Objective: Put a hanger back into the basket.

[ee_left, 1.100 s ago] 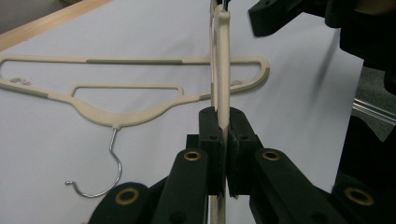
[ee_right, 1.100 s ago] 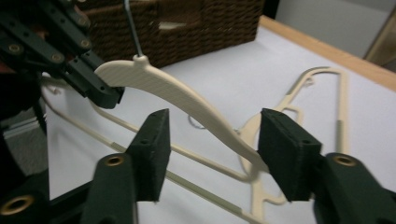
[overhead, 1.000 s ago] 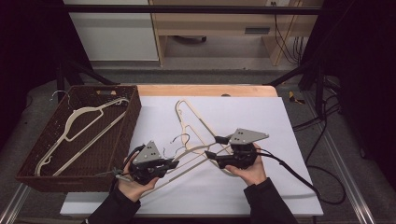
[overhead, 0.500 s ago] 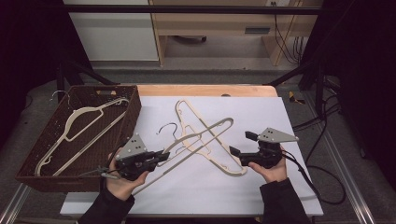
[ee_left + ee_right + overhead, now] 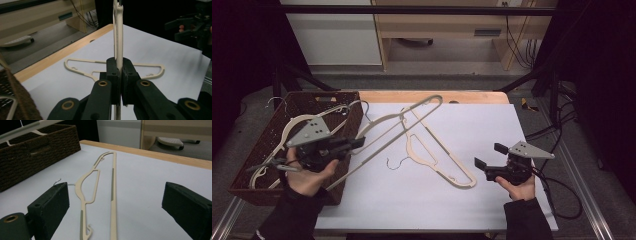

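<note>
My left gripper [image 5: 357,142] is shut on the bar of a cream hanger [image 5: 397,120] and holds it tilted above the table beside the basket. In the left gripper view the jaws [image 5: 119,67] pinch that bar [image 5: 119,37] upright. A second cream hanger [image 5: 437,155] lies flat on the white table [image 5: 492,120], and I see it too in the right gripper view [image 5: 113,182]. To its right, my right gripper [image 5: 488,156] is open. Its jaws have just been opening, with nothing gripped between them [image 5: 117,205].
A brown wicker basket [image 5: 287,107] stands at the table's left edge with more cream hangers [image 5: 294,125] inside. Wooden furniture and cables lie beyond the far edge. The white sheet has bare room at front centre and far right.
The left gripper has risen and moved left toward the basket, carrying the hanger with it. The right gripper has drawn away to the right and its jaws have spread wide.
</note>
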